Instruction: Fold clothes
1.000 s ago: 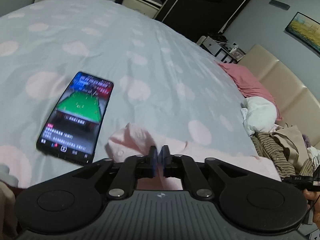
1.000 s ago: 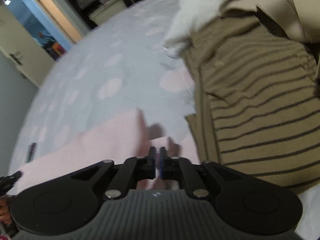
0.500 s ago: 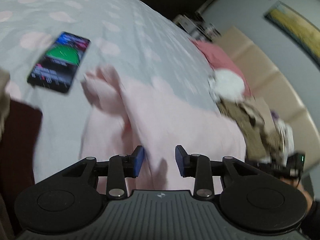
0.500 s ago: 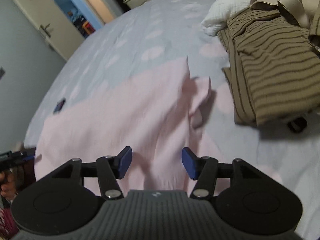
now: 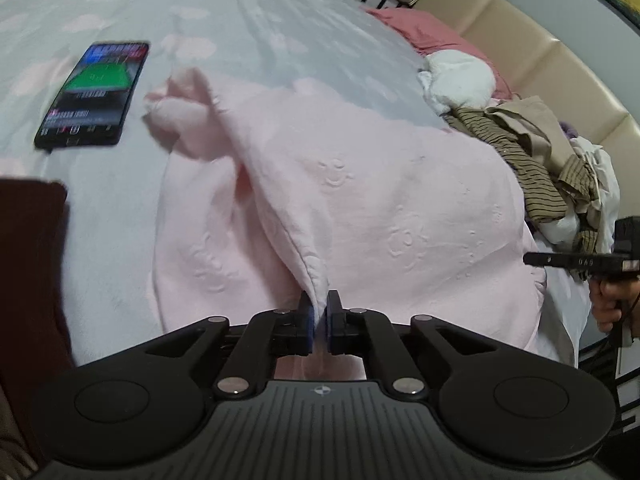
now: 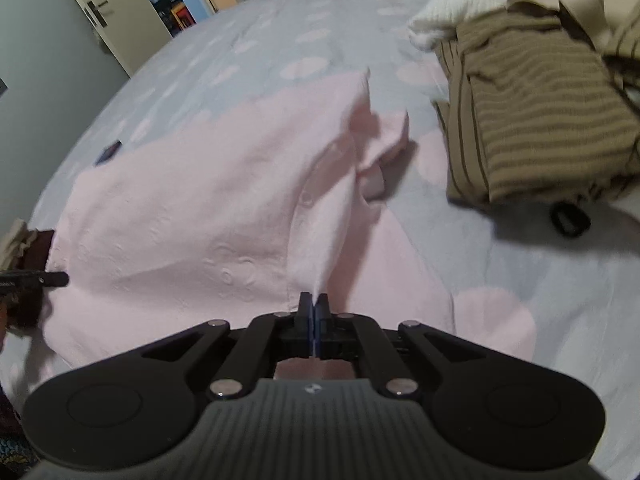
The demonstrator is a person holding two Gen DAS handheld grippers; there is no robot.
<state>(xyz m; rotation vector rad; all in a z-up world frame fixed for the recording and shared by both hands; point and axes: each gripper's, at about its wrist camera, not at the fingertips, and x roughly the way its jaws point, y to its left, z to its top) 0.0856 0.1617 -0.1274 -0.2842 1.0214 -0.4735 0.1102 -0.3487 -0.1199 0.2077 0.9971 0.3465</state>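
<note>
- Pink cotton-like cloth, embossed with small smiley figures, made up the pink garment (image 5: 360,184), which lay spread across the pale dotted bed (image 5: 260,12), its near hem toward the camera and its collar end pointing away up the bed.
- At far left of the left wrist view, a lit phone (image 5: 94,94) rested on the bed just beside a bunched sleeve or corner of the garment, apart from the main panel.
- The left gripper (image 5: 319,322) was clamped on a raised ridge of the pink garment near its hem, the cloth pinched between the blue pads and rising as a soft peak.
- The garment's long axis appeared to run from hem to collar, away from the person; its breadth ran between the two grippers.
- The right gripper (image 6: 315,320) was likewise closed on a fold at the near edge, beside what looked like a buttoned placket.
- The fabric sagged and creased freely, suggesting a light, limp, non-slippery piece that would drape wherever unsupported; edges and corners looked the surest places to hold, with both holds kept level to stop the middle slumping.
- Whether this pinch belonged to a smoothing-out or to a fold being carried over could not be settled from the views.
- To the right, a heap of brown striped clothes (image 6: 540,120) and a white knit (image 6: 460,4) sat on the bed, near the garment's far corner but apart from it.
</note>
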